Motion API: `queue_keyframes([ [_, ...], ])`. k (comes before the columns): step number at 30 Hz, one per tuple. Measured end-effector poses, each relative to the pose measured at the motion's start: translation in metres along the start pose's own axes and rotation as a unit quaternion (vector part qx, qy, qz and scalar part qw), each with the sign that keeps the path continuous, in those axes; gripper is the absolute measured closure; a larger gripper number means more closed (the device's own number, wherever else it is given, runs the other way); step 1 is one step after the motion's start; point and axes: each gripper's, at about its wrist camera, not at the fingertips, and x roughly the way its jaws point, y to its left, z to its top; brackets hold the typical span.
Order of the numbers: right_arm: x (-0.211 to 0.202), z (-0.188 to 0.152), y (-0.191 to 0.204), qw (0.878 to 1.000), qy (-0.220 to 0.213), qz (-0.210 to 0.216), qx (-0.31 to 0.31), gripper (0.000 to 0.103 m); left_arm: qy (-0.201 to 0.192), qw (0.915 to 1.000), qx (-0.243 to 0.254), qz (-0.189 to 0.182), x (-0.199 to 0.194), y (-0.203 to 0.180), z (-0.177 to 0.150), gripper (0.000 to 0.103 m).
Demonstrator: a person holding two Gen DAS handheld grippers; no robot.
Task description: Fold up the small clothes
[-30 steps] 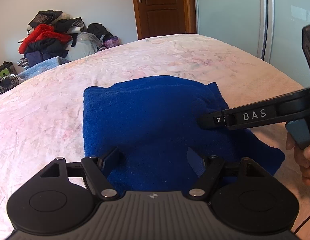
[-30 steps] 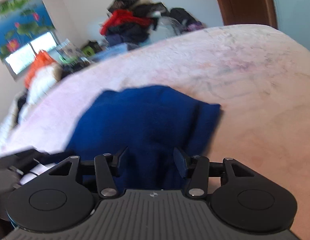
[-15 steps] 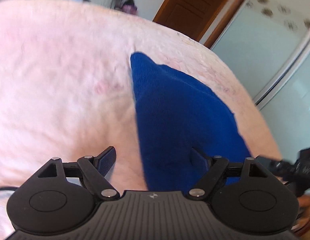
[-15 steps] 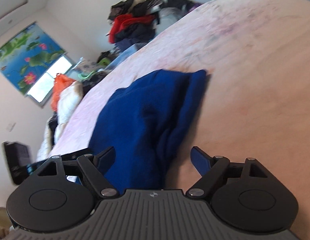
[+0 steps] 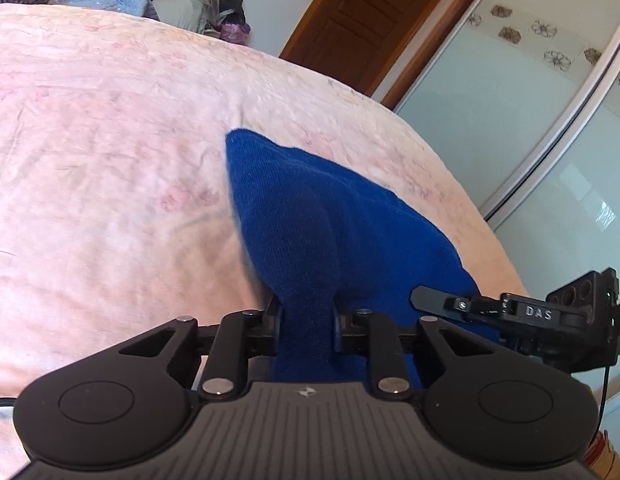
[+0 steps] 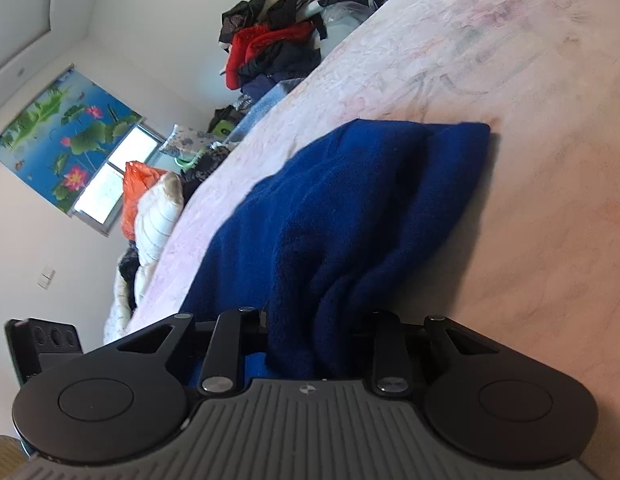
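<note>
I have both the left gripper (image 5: 306, 312) and right gripper (image 6: 316, 320) clamped on the blue garment's (image 5: 334, 220) near edge on the bed (image 5: 110, 140), ready, I judge, to lift and fold it over toward its far edge.

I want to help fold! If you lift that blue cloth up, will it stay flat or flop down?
Probably flop: the blue cloth already bunches into soft folds where the left tongs and right tongs pinch it. It looks fuzzy and thick, so likely not slippery.

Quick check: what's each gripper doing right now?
Left gripper: shut on the blue garment, near edge.
Right gripper: shut on the blue garment, bunched folds between its fingers.
</note>
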Motion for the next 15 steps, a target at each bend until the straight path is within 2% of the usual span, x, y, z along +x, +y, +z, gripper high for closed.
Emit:
queue_keyframes([
  [2,0.001,-0.002,0.009,1.000,0.000,-0.005,-0.014,0.074,0.001,0.9999,0.010,0.009,0.000,-0.002,-0.002,0.082],
  [3,0.003,-0.003,0.011,1.000,0.002,-0.023,-0.020,0.072,0.005,0.9998,0.015,0.014,0.001,-0.003,-0.004,0.082],
  [5,0.004,-0.005,0.009,0.998,0.006,-0.056,-0.026,0.063,0.006,0.9994,0.019,0.027,0.000,-0.008,-0.008,0.079],
  [8,-0.012,-0.013,0.008,0.998,-0.001,-0.054,-0.018,0.055,0.001,0.9985,0.030,0.047,-0.009,-0.015,-0.012,0.070],
  [10,-0.026,-0.021,0.010,0.998,-0.003,-0.064,-0.029,0.049,0.002,0.9974,0.035,0.063,-0.013,-0.018,-0.016,0.056],
  [14,-0.050,-0.043,0.015,0.995,0.012,-0.073,-0.062,0.049,-0.006,0.9937,0.059,0.096,-0.026,-0.029,-0.030,0.053],
  [15,-0.054,-0.048,0.017,0.995,0.018,-0.074,-0.072,0.052,-0.007,0.9921,0.071,0.103,-0.029,-0.032,-0.034,0.053],
])
